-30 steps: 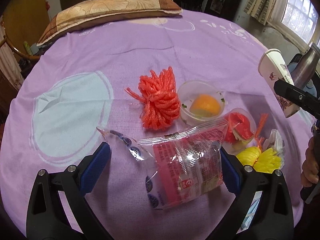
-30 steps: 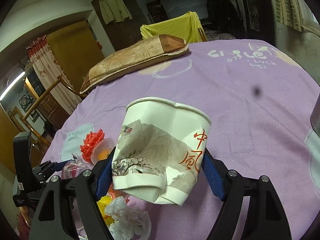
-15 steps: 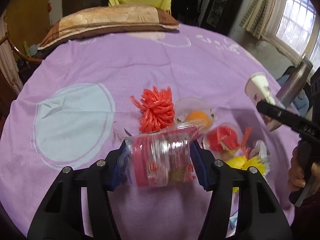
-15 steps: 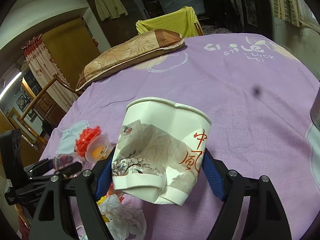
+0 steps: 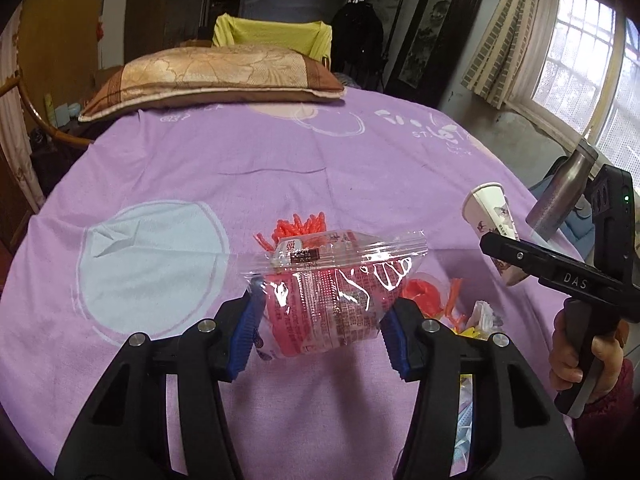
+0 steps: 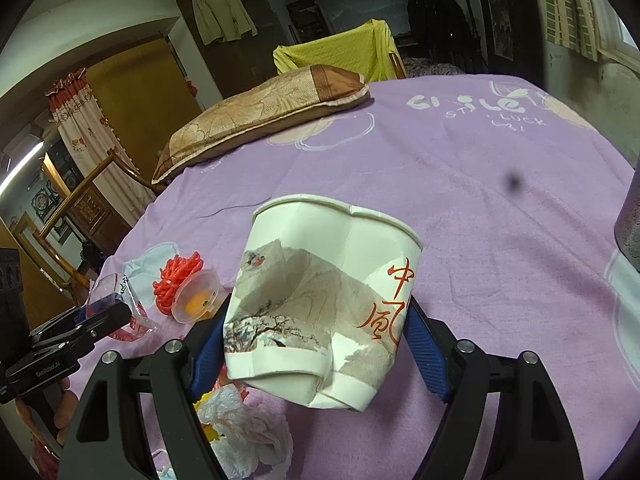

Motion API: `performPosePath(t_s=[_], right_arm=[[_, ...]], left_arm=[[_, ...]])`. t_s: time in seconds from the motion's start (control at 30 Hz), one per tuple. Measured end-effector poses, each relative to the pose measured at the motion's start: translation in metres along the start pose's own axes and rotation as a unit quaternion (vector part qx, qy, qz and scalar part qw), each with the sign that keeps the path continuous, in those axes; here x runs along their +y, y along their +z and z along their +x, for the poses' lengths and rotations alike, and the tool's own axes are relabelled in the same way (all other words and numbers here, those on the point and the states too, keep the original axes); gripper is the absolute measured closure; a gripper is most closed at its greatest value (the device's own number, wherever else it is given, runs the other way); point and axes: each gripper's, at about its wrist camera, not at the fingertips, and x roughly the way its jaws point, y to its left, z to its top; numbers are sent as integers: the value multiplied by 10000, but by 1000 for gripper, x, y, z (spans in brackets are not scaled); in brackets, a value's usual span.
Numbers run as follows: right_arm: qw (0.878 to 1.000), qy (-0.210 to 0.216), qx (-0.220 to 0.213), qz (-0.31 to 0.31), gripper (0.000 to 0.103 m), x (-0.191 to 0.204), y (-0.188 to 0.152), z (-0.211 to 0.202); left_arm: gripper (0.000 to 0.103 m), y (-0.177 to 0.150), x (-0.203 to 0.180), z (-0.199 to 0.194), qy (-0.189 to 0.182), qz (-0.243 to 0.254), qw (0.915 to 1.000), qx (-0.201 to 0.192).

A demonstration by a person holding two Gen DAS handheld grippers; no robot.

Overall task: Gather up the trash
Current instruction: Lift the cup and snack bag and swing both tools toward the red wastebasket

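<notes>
Left wrist view. The left gripper (image 5: 320,338) is being held above the purple tablecloth (image 5: 200,168). A clear and red snack wrapper (image 5: 328,288) is being pinched between the two blue pads (image 5: 244,336), the jaws being closed to about the wrapper's width; the wrapper is being carried clear of the cloth, its sealed top edge standing up beyond the fingertips. Just beyond the jaws, a bunch of orange-red plastic strips (image 5: 298,228) is being partly hidden by the wrapper. Right of the right-hand finger, red, orange, yellow and white scraps (image 5: 452,312) are lying on the cloth. Farther right, the right gripper (image 5: 516,258) is being seen side-on with a paper cup (image 5: 492,220) in it, a metal bottle (image 5: 560,196) standing behind. A brown pillow (image 5: 216,72) is lying at the far edge of the cloth.

Right wrist view. The right gripper (image 6: 316,344) is being held over the cloth with the paper cup (image 6: 320,292) squeezed between its blue pads (image 6: 426,356). The jaws are closed onto the cup's lower half, which is being crushed and creased; the rim is pointing up and away from the fingers. Left of the jaws, the left gripper (image 6: 100,322) is being seen with the wrapper (image 6: 120,292) in it. Beyond it, the plastic strips (image 6: 176,280) and a small clear tub (image 6: 198,298) with something orange inside are lying touching each other. Under the left finger, crumpled white plastic (image 6: 248,432) is lying on the cloth.
</notes>
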Motion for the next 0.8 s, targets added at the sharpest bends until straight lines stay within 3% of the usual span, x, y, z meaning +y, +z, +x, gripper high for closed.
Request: performPosePath(t_s=[0.1, 0.5, 0.8], right_arm=[[9997, 32, -222, 5, 24, 1, -4, -17], [9953, -84, -949, -153, 24, 11, -43, -111], [9902, -224, -1375, -98, 24, 5, -74, -177]], left_arm=[[50, -2, -5, -8, 43, 31, 9999, -141], [50, -24, -43, -52, -557, 6, 9977, -374], [50, -37, -87, -88, -833, 318, 9944, -562]])
